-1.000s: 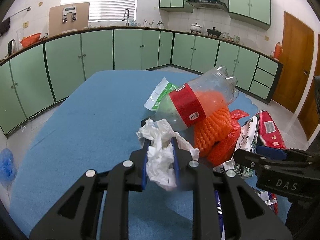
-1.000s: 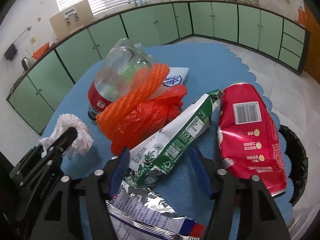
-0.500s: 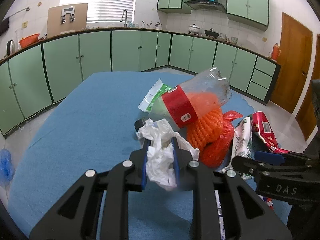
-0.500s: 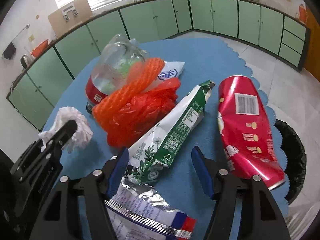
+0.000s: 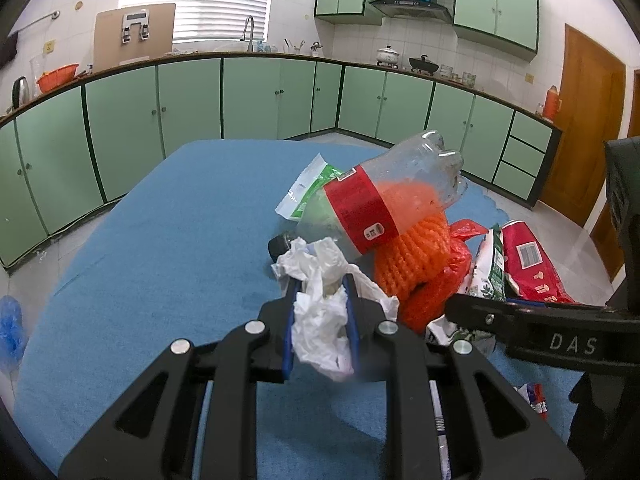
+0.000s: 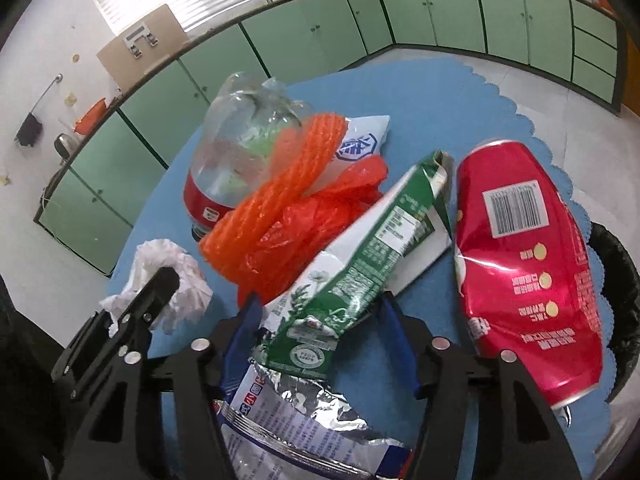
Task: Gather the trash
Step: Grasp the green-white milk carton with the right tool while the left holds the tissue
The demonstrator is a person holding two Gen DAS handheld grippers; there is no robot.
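left gripper (image 5: 320, 300) clamped tissue (image 5: 320, 332) | right gripper (image 6: 320, 320) fingers were closing around green wrapper (image 6: 360, 256), lower centre | we should have squeezed its bunched end

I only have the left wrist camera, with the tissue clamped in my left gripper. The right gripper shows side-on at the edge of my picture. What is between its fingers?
Observer: In the right wrist view, the green carton lies between the fingers of the right gripper. Its jaws are closing, and I cannot confirm that the pads press on it.
Operator: Anything underneath the carton?
Observer: A silver foil wrapper lies under the carton's near end, below the gripper.
Operator: Where is a bin?
Observer: A black bin stands past the scalloped edge of the table, beyond the red snack bag.
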